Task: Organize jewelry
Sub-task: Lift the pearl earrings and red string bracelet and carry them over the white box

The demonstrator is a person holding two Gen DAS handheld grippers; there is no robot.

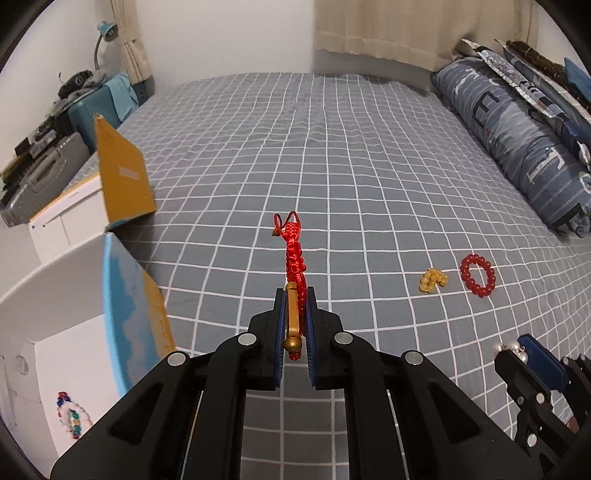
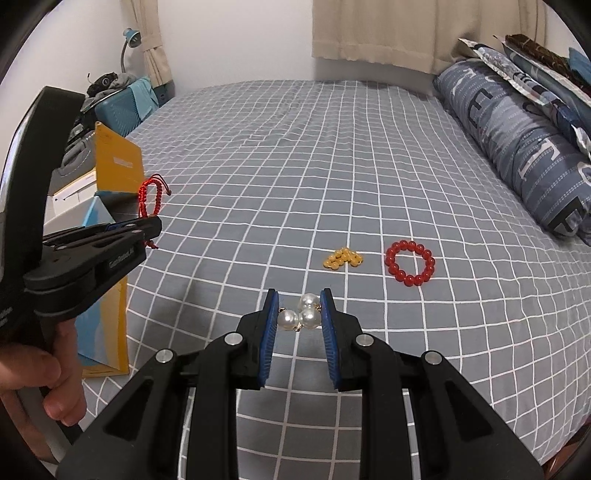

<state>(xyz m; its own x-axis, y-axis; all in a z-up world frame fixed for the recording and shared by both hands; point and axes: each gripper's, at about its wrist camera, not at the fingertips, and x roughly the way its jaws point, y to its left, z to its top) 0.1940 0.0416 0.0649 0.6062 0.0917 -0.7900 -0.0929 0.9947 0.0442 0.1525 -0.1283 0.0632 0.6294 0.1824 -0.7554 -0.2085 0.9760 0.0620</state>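
Note:
My left gripper point(image 1: 294, 293) is shut on a red braided cord bracelet point(image 1: 294, 251) with gold beads and holds it upright above the bed. It also shows in the right wrist view point(image 2: 149, 199), at the left. My right gripper point(image 2: 298, 295) is shut on a pearl bracelet point(image 2: 301, 315), low over the bed; its pearls show in the left wrist view point(image 1: 511, 349). A yellow bead bracelet point(image 2: 342, 257) lies bunched on the sheet ahead. A red bead bracelet point(image 2: 410, 266) lies in a ring to its right. A white open box point(image 1: 48, 332) at the left holds a multicoloured bead bracelet point(image 1: 72, 424).
The bed has a grey checked sheet point(image 1: 332, 166). The box's blue and yellow flaps point(image 1: 125, 306) stand up along the bed's left edge. Pillows point(image 1: 517, 140) lie along the right side. Suitcases point(image 1: 48, 173) and a lamp point(image 1: 107, 31) stand beyond the left edge.

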